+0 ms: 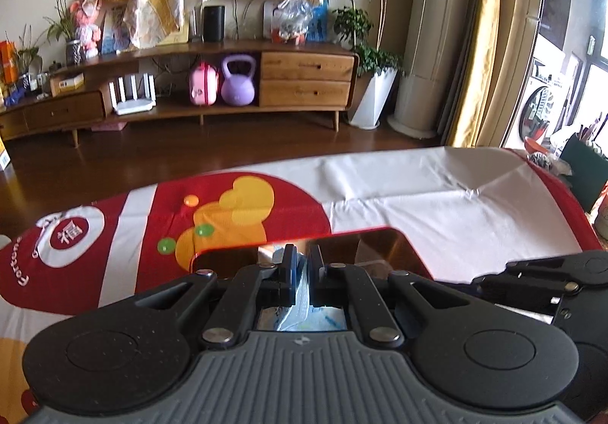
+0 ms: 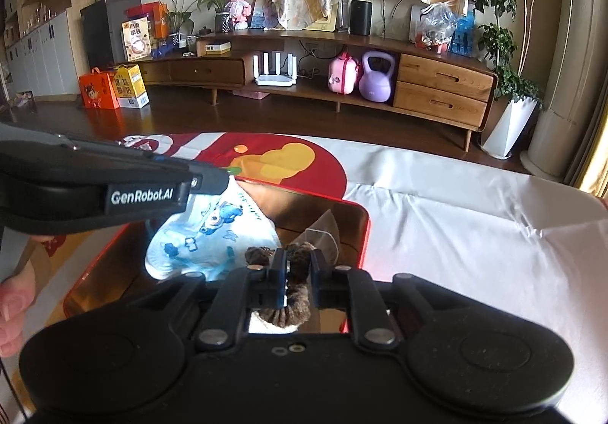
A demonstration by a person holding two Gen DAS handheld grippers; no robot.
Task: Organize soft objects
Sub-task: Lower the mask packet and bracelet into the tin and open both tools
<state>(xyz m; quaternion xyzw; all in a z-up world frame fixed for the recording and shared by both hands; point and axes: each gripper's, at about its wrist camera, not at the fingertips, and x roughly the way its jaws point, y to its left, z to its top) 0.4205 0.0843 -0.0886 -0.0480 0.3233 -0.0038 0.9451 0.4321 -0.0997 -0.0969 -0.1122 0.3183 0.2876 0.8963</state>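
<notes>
Left gripper (image 1: 300,264) pinches blue-printed white cloth (image 2: 205,230) over red tray (image 2: 357,219); right gripper (image 2: 298,264), jaws narrow, grips brown scrunchie (image 2: 296,268) over tray's near right.

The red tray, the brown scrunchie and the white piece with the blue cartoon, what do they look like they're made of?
Red tray: glossy, mirror-like floor that reflects the room, so likely polished metal or lacquered plastic.
Brown scrunchie: fuzzy, gathered ruffles, apparently plush or velvety fabric.
White printed piece: soft, creased and draping from the left gripper, seemingly thin cloth or a nonwoven sheet; which one is unclear.
</notes>
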